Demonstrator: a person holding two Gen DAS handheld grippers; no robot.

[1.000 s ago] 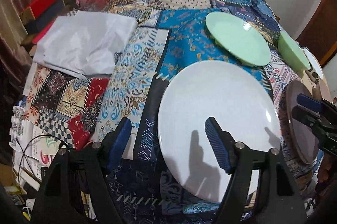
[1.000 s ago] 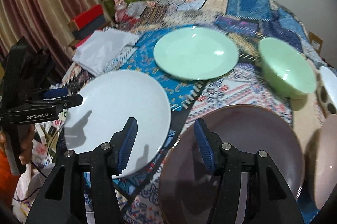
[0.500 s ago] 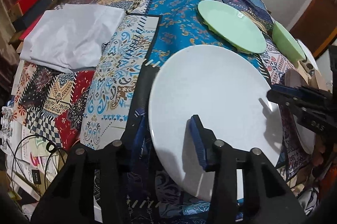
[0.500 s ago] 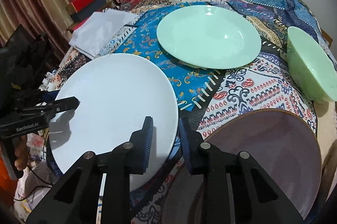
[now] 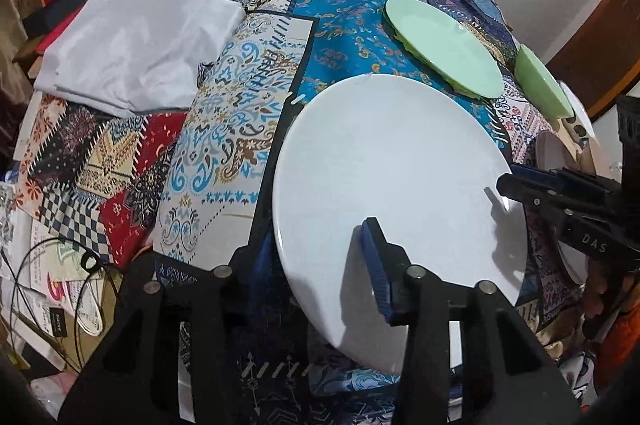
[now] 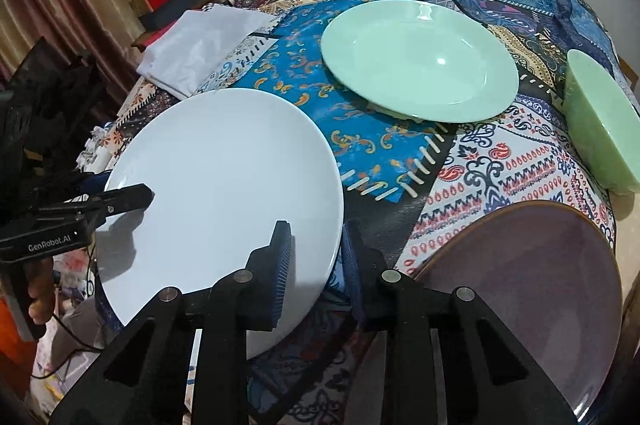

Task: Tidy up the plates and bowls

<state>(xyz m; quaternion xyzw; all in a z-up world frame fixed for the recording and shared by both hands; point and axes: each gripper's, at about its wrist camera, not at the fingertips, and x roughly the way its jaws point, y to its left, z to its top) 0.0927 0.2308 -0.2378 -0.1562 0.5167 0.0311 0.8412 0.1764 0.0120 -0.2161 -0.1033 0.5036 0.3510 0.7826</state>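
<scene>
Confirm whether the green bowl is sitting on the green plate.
No, the green bowl rests on the cloth, apart from the green plate.

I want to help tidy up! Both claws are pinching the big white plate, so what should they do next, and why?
Probably lift it a little, both together and level. The left gripper and right gripper each pinch an edge of the white plate, one on each side. The green plate lies just beyond it, so that looks like the likely stack to carry it toward.
</scene>
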